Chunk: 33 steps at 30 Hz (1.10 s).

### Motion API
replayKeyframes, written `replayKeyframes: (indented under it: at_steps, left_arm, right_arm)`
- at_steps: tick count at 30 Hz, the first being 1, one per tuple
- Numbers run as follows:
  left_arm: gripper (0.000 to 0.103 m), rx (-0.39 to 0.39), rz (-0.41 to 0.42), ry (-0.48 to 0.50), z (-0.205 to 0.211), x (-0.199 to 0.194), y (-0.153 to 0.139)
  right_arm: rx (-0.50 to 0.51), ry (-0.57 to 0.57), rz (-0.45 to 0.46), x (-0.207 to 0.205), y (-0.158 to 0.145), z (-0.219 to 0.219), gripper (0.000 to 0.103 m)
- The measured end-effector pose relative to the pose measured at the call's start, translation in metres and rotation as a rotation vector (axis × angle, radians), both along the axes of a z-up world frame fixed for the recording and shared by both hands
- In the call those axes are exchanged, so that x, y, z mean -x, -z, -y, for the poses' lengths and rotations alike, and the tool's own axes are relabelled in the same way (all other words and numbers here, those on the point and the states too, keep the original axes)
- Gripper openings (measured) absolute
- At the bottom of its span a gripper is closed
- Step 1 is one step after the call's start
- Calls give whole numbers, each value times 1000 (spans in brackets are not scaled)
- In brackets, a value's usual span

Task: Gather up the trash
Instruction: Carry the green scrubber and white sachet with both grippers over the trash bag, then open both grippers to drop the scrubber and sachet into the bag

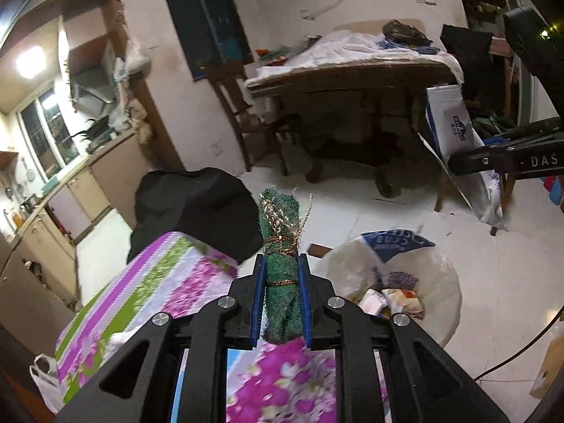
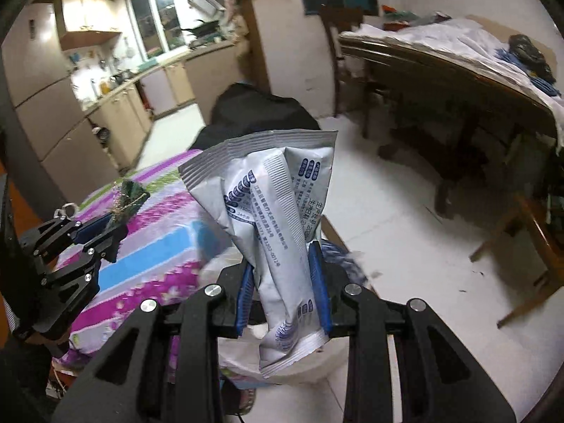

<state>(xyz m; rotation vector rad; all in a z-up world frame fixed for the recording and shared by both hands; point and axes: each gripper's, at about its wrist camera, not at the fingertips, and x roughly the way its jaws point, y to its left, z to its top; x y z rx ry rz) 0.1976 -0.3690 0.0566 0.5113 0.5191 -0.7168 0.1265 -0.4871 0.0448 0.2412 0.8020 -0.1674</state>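
We hold two items above the floral-cloth bench (image 1: 148, 282) — the left gripper (image 1: 281, 264) pinching a green twine-bound roll (image 1: 282, 282), the right gripper (image 2: 285, 264) pinching a crumpled white wrapper (image 2: 278, 211) — near the lined trash bin (image 1: 440, 282).

I note a dark green roll (image 1: 282, 282) bound with brownish twine, and a white packet (image 2: 282, 246) printed in blue. The cloth (image 1: 169, 282) shows magenta flowers with purple, green and blue stripes. The black heap (image 1: 197, 208) may be fabric; floor (image 1: 476, 246) white.
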Motion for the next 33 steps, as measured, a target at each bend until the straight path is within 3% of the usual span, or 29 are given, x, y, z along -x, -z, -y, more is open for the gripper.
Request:
replayKeyframes:
  at_steps: [11, 17, 25, 33]
  left_arm:
    - [18, -57, -224, 112, 69, -46, 40]
    - [18, -114, -351, 180, 90, -58, 78]
    - [18, -222, -423, 199, 94, -67, 136]
    - [18, -243, -466, 176, 84, -85, 158]
  right_arm:
    - [15, -2, -230, -37, 31, 9, 29]
    - [11, -37, -349, -51, 48, 2, 30]
    - [-12, -100, -504, -75, 86, -4, 31]
    - [-26, -128, -548, -83, 102, -6, 31]
